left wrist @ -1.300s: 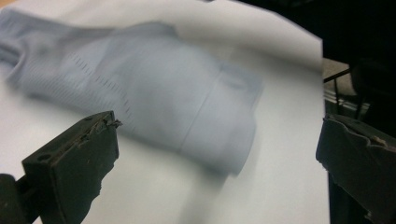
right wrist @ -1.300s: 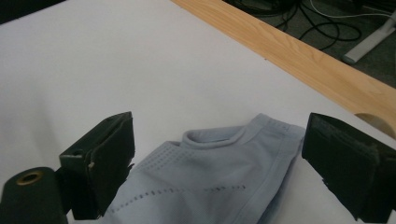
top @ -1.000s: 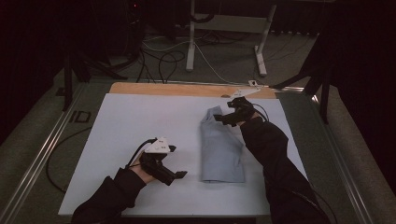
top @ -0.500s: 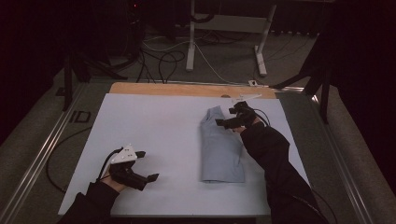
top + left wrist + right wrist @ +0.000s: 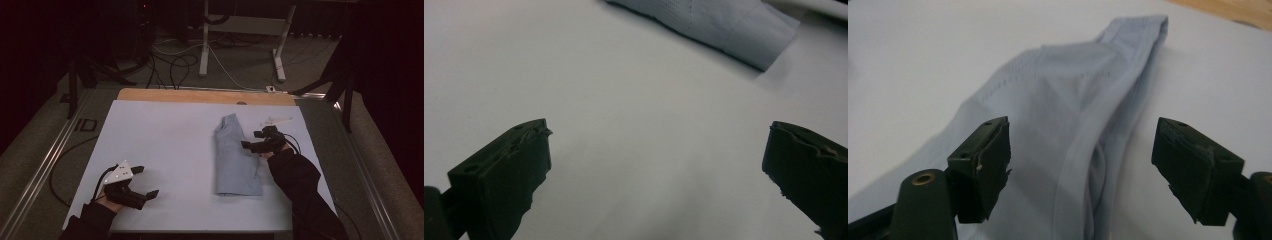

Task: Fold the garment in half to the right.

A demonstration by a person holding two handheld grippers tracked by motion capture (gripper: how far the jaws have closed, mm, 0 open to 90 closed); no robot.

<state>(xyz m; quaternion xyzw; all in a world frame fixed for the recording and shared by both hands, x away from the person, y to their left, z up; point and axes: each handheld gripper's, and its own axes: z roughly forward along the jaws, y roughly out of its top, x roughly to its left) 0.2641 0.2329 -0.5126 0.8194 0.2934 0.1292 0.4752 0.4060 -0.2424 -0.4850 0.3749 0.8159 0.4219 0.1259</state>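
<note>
Right gripper (image 5: 1080,165) over the shirt (image 5: 1068,105)
Its jaws, just closing, straddled the folded edge without pressing; the left gripper (image 5: 656,170) gaped above bare bench (image 5: 634,100).

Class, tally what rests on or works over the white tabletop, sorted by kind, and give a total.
Folded light-blue garment: 1
Black claws: 2, the left claw and the right claw
Total: 3

Folded garment (image 5: 235,157) on table (image 5: 165,130), right of centre; wooden edge (image 5: 200,96) behind.
</note>
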